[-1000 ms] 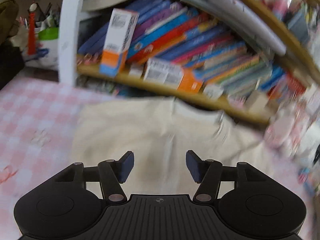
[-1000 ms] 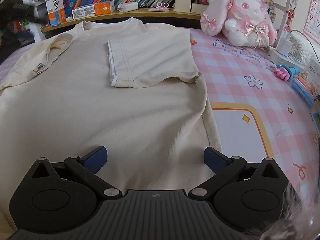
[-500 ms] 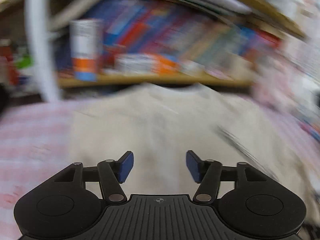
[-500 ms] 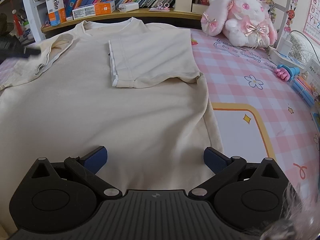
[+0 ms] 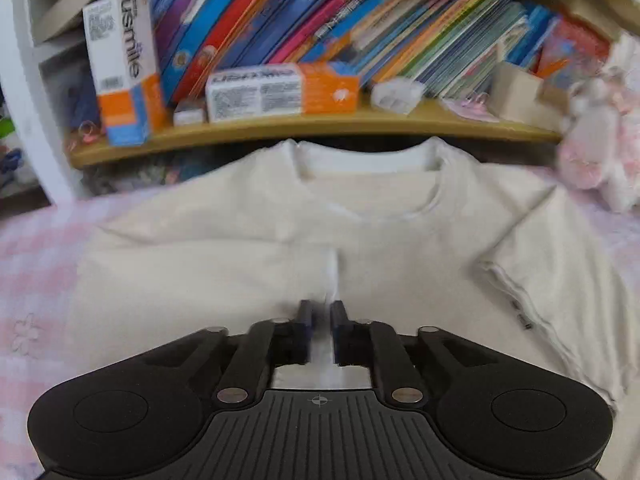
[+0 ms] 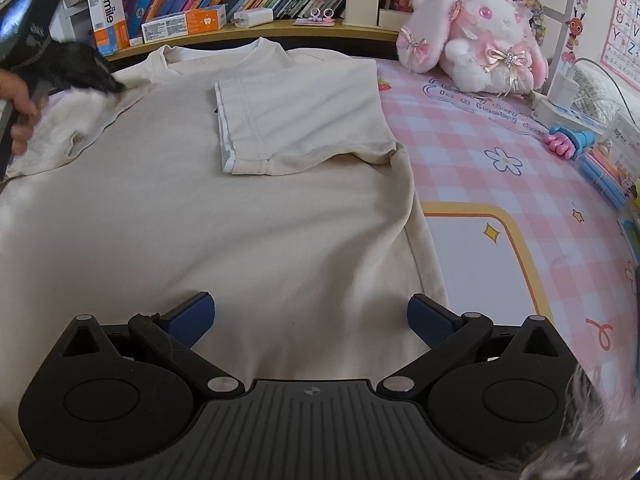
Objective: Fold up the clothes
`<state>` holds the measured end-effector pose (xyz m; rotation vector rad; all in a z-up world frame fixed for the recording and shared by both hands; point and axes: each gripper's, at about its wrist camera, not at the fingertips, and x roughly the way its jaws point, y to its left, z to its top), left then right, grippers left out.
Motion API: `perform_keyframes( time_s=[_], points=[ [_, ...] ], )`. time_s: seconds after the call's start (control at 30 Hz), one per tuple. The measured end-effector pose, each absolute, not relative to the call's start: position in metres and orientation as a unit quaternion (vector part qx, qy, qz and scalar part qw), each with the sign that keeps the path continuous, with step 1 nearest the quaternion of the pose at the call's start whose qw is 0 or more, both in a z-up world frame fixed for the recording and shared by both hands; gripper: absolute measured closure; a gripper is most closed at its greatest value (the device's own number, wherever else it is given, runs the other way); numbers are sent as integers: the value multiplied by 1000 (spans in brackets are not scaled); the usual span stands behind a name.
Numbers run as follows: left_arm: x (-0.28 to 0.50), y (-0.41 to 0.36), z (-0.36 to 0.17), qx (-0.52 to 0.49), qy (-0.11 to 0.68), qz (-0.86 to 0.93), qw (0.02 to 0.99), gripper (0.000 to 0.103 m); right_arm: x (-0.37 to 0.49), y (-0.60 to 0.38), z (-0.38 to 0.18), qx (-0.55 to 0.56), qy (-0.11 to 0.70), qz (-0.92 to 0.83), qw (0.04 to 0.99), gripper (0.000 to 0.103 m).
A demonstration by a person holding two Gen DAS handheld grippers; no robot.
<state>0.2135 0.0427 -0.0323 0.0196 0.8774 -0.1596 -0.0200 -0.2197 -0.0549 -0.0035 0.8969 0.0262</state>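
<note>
A cream T-shirt (image 6: 224, 216) lies flat on the pink checked cloth, collar (image 6: 216, 50) toward the shelf. Its right sleeve (image 6: 296, 120) is folded in over the chest. In the left wrist view my left gripper (image 5: 322, 322) is shut on the white hem of the left sleeve (image 5: 200, 276), facing the collar (image 5: 368, 160). The right wrist view shows that gripper (image 6: 100, 80) blurred at the far left over the left sleeve (image 6: 68, 132), held by a hand (image 6: 20, 108). My right gripper (image 6: 311, 314) hangs wide open over the shirt's lower part, holding nothing.
A wooden shelf (image 6: 280, 30) with several books and a usmile box (image 6: 108, 20) runs behind the collar. A pink and white plush rabbit (image 6: 476, 36) sits at the back right. A pink toy (image 6: 568, 144), pens and a power strip line the right edge of the pink cloth (image 6: 500, 184).
My left gripper swung round to face the collar and went from open to shut on the left sleeve's hem. The right gripper stayed still and open.
</note>
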Motion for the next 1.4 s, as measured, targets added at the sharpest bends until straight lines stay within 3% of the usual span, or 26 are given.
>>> perform_keyframes(
  time_s=[0.13, 0.33, 0.57, 0.63, 0.67, 0.7, 1.3, 1.4],
  points=[
    [209, 91, -27, -42, 420, -35, 906, 66, -20, -220, -55, -2, 434, 14, 901, 0],
    [202, 164, -19, -118, 409, 28, 904, 71, -20, -220, -55, -1, 433, 12, 901, 0],
    [217, 183, -39, -152, 422, 21, 893, 68, -18, -216, -54, 5, 444, -6, 896, 0],
    [220, 183, -42, -150, 420, 16, 895, 72, -18, -215, -53, 9, 449, -15, 893, 0],
    [220, 184, -43, -149, 421, 11, 894, 100, -19, -214, -53, 11, 450, -20, 893, 0],
    [219, 186, -44, -151, 421, 8, 894, 102, -20, -213, -53, 13, 451, -26, 892, 0],
    [250, 238, -49, -148, 418, 5, 896, 103, -13, -168, -56, 33, 451, -61, 890, 1],
    [251, 235, -48, -124, 425, -4, 896, 99, -8, -165, -56, 33, 451, -64, 890, 1]
  ],
)
